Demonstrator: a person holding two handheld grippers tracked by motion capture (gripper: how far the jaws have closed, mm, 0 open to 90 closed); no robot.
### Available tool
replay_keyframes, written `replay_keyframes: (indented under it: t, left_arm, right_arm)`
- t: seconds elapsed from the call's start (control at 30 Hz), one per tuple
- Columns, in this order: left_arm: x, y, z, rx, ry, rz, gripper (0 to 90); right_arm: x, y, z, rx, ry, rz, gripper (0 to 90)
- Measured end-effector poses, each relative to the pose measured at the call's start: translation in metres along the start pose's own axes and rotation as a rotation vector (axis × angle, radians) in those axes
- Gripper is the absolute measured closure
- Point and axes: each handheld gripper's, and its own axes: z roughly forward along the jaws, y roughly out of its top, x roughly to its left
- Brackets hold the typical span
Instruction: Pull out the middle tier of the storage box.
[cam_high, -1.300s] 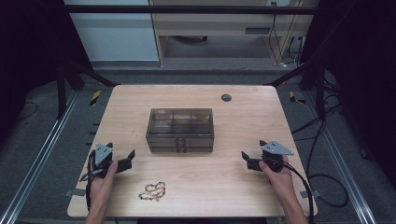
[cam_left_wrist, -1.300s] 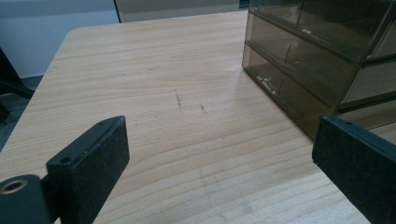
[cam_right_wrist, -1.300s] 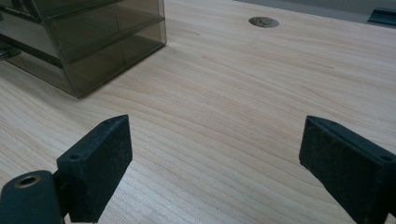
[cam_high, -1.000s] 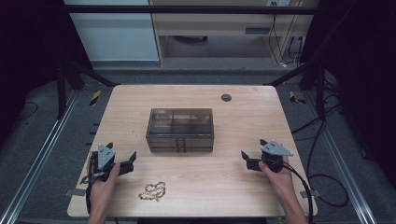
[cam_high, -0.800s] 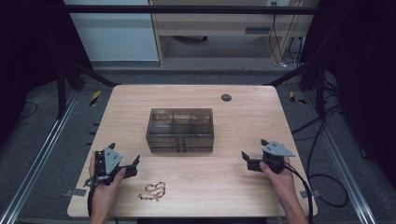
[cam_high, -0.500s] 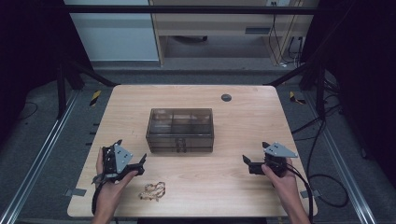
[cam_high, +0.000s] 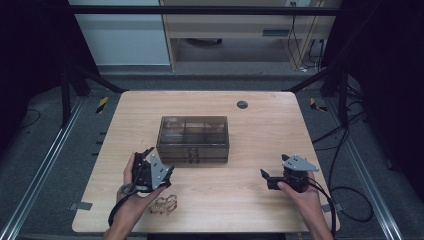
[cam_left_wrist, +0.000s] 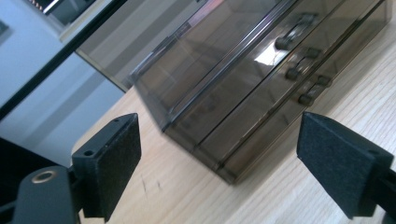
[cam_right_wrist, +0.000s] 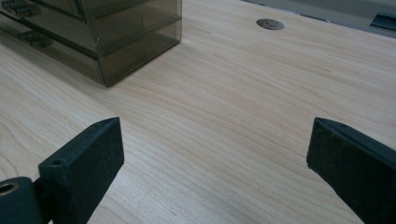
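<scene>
A smoky see-through drawer box stands in the middle of the wooden table. My left gripper is lifted just in front of its near left corner and points at it. In the left gripper view the box with its small drawer knobs lies close ahead of my left gripper. The jaws stand open, have just been closing a little, and hold nothing. A golden chain lies on the table below that hand. My right gripper rests open and empty at the front right, pointing left.
A round dark grommet sits in the table behind the box, and the right gripper view has it too, grommet. Bare wood stretches between the box's right corner and my right gripper. Cables hang off the table's right side.
My left gripper has moved right and up from the table's left edge toward the box, passing over the chain. The right gripper has stayed in place.
</scene>
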Motion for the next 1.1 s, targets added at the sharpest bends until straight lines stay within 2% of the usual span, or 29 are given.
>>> replay_keyframes:
  t: [0.03, 0.1, 0.2, 0.27, 0.37, 0.47, 0.53, 0.6, 0.63, 0.67, 0.7, 0.8, 0.97, 1.0, 1.1]
  left_arm:
    - [-0.003, 0.005, 0.004, 0.002, -0.005, 0.009, 15.4]
    - [-0.007, 0.009, 0.008, 0.004, -0.014, 0.020, 17.1]
    - [-0.011, 0.013, 0.014, 0.008, -0.017, 0.042, 19.5]
    - [-0.012, 0.015, 0.015, 0.004, -0.021, 0.041, 22.9]
    - [-0.018, 0.020, 0.020, -0.020, -0.025, 0.084, 29.0]
    - [-0.022, 0.021, 0.022, -0.027, -0.033, 0.101, 34.2]
    - [-0.029, 0.026, 0.024, -0.038, -0.024, 0.153, 36.3]
    - [-0.034, 0.029, 0.024, -0.047, -0.014, 0.176, 36.5]
    - [-0.034, 0.029, 0.024, -0.047, -0.014, 0.176, 36.5]
    - [-0.038, 0.031, 0.025, -0.055, -0.013, 0.184, 36.5]
    - [-0.039, 0.032, 0.026, -0.056, -0.015, 0.183, 36.4]
    - [-0.045, 0.033, 0.029, -0.056, -0.019, 0.202, 36.3]
    - [-0.051, 0.032, 0.033, -0.055, -0.021, 0.215, 37.3]
    - [-0.055, 0.032, 0.034, -0.050, -0.013, 0.244, 38.5]
    - [-0.061, 0.033, 0.036, -0.046, -0.001, 0.286, 41.5]
  right_arm:
    - [-0.001, 0.000, -0.001, -0.002, 0.002, 0.014, 7.4]
    - [-0.003, 0.001, -0.002, -0.011, -0.014, 0.018, 9.0]
    - [-0.007, 0.001, -0.003, -0.020, -0.013, 0.038, 10.6]
    - [-0.008, 0.000, -0.003, -0.022, -0.010, 0.038, 11.0]
    - [-0.011, 0.000, -0.003, -0.025, 0.005, 0.053, 11.8]
    - [-0.012, 0.000, -0.004, -0.029, 0.002, 0.065, 11.7]
    - [-0.013, 0.000, -0.004, -0.029, 0.006, 0.077, 11.4]
    - [-0.015, 0.000, -0.003, -0.032, 0.044, 0.123, 10.2]
    - [-0.015, 0.000, -0.003, -0.032, 0.044, 0.123, 10.2]
    - [-0.017, 0.001, -0.003, -0.011, 0.068, 0.143, 9.2]
    - [-0.018, 0.001, -0.003, 0.003, 0.070, 0.147, 9.1]
    - [-0.019, 0.002, -0.004, 0.016, 0.063, 0.149, 9.2]
    - [-0.021, 0.002, -0.006, 0.000, 0.055, 0.121, 10.5]
    - [-0.021, 0.002, -0.007, -0.005, 0.053, 0.119, 10.5]
    - [-0.020, 0.002, -0.006, -0.008, 0.057, 0.111, 10.5]
